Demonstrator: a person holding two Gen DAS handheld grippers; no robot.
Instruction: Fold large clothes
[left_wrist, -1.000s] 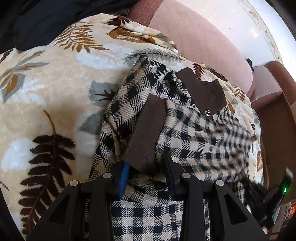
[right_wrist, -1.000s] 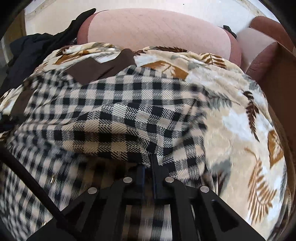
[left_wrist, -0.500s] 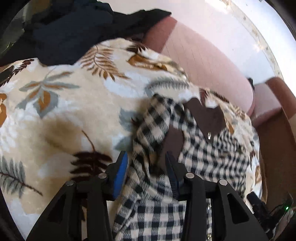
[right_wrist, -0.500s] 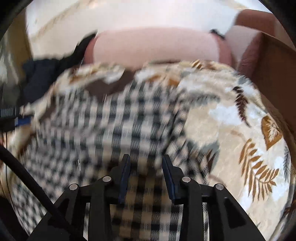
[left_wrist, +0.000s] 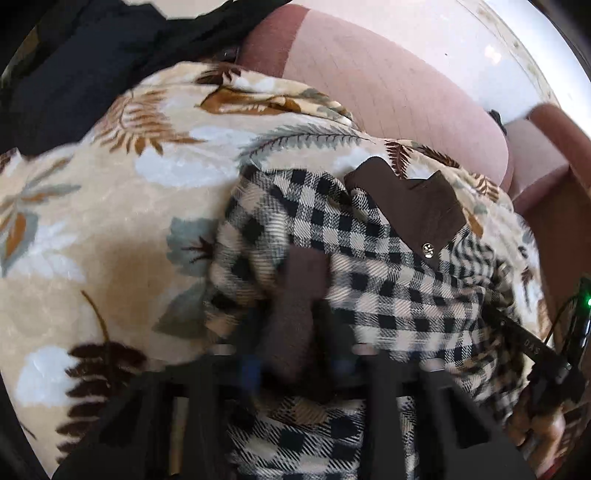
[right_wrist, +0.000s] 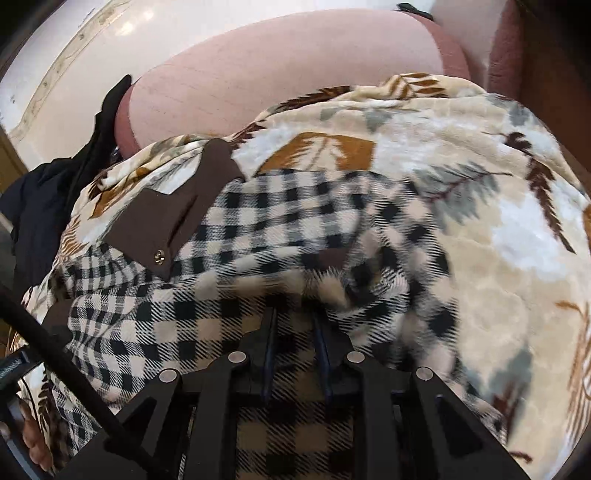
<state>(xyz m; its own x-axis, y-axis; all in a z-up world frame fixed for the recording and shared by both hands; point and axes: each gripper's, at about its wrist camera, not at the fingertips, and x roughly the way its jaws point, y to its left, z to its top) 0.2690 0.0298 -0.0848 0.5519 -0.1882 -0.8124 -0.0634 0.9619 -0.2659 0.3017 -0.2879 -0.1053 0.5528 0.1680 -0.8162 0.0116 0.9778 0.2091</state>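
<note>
Both my tongs have just been closing on the soft, floppy checked jacket (right_wrist: 258, 236) spread on the leaf-print blanket (left_wrist: 92, 229): left gripper (left_wrist: 295, 354) pinching its brown cuff (left_wrist: 299, 295), right gripper (right_wrist: 295, 332) clamping bunched plaid below the brown collar (right_wrist: 173, 225).

Black-and-cream checked woven flannel shirt (left_wrist: 373, 258): soft, matt, slightly brushed nap. Its dark brown collar (left_wrist: 413, 203) is smoother, suede-like cloth, matt, with a small shiny metal snap stud (left_wrist: 428, 250). Cream leaf-print plush blanket (left_wrist: 110, 229): velvety pile, faint sheen, crushed in places. Dusty-pink quilted upholstery cushion (left_wrist: 388, 92): matt fabric with fine stitched grid. Black garment (left_wrist: 74, 74): matt cloth. Right hand-held gripper (right_wrist: 295, 332): matt black plastic links, bright metal pivot pins (right_wrist: 236, 357).
</note>
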